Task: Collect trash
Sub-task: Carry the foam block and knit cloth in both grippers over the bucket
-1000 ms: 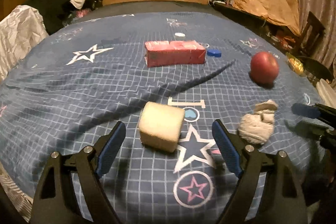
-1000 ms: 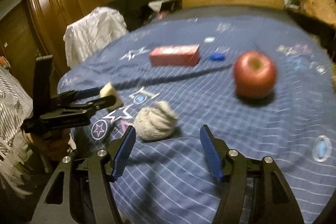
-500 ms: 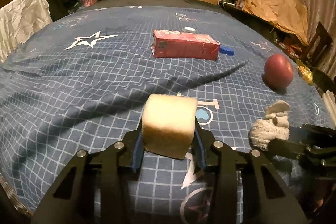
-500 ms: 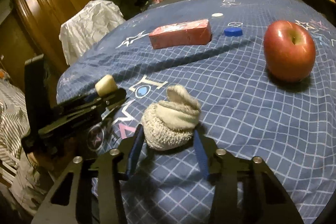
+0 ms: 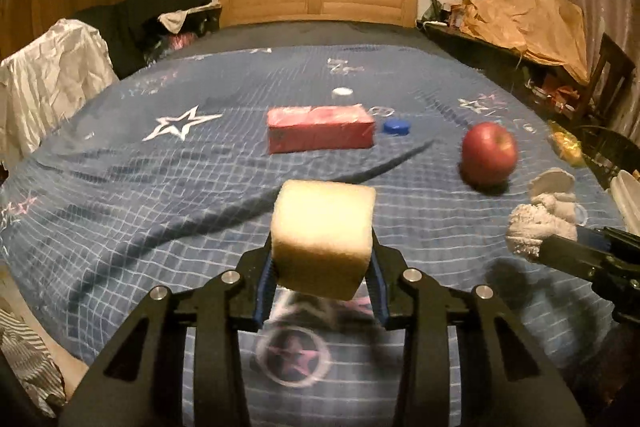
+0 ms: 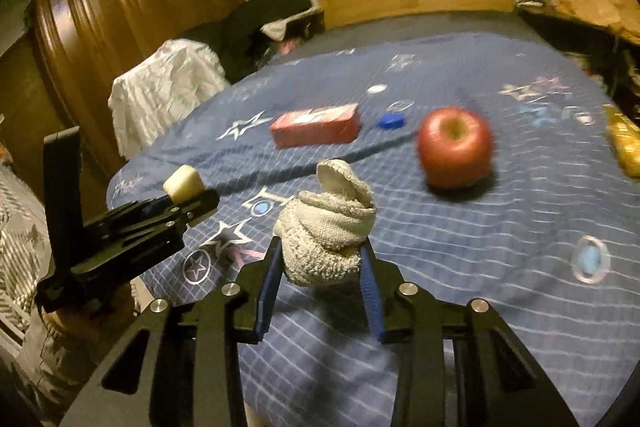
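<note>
The left gripper (image 5: 322,269) has its jaws closing on a pale sponge (image 5: 323,237), which sits pinched between the blue pads (image 5: 265,287) at lower centre, lifted off the blanket (image 5: 160,195). The right gripper (image 6: 320,267) is also closing, squeezing a rolled sock (image 6: 326,233) between its fingers at centre. Behind, mid-frame, lie a red box (image 5: 320,129), blue cap (image 5: 397,127) and apple (image 5: 489,151).

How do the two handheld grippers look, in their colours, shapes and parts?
Both look alike. The left gripper and the right gripper each have a matte black frame of angular arms with triangular cut-outs and round silver bolt heads at the pivots. The jaws carry slim blue pads on their inner faces. From the right wrist view, the left gripper shows a tall black upright block at its rear. No cables or markings show.
</note>
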{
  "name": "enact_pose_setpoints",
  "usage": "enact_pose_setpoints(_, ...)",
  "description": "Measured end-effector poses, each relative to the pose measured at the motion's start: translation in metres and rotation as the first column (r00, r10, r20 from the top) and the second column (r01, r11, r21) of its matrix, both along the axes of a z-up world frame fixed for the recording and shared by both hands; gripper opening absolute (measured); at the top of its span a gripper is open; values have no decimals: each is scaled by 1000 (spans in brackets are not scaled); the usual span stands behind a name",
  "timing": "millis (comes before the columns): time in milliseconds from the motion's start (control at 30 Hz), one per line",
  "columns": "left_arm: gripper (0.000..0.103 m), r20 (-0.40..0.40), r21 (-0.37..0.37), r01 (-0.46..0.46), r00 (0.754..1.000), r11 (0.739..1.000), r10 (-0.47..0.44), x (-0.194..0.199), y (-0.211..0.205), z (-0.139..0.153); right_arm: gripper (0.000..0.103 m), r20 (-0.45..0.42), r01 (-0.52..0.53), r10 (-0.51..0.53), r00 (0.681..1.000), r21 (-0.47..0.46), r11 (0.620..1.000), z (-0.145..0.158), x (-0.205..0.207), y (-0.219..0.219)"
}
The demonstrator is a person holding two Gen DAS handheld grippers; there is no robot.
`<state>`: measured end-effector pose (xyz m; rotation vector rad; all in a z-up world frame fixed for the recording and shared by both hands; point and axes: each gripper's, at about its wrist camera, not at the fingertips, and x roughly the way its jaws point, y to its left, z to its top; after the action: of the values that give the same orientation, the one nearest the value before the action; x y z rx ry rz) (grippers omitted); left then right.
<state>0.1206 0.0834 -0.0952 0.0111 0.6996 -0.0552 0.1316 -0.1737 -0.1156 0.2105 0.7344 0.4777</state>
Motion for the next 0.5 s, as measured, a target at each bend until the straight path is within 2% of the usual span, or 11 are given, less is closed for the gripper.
enact_pose_setpoints(300,36,-2,60,37,999,997,-37,-19,-63,14,38,53,118,-119,991,12,993,18,-46,-58)
enact_pose_setpoints(400,36,21,82,86,996,993,-88,-19,-93,28,38,85,174,-176,981,31,984,31,-59,-86)
enact_pose_setpoints(500,37,61,92,155,985,984,-161,-16,-130,47,38,117,267,-271,955,53,962,48,-76,-132)
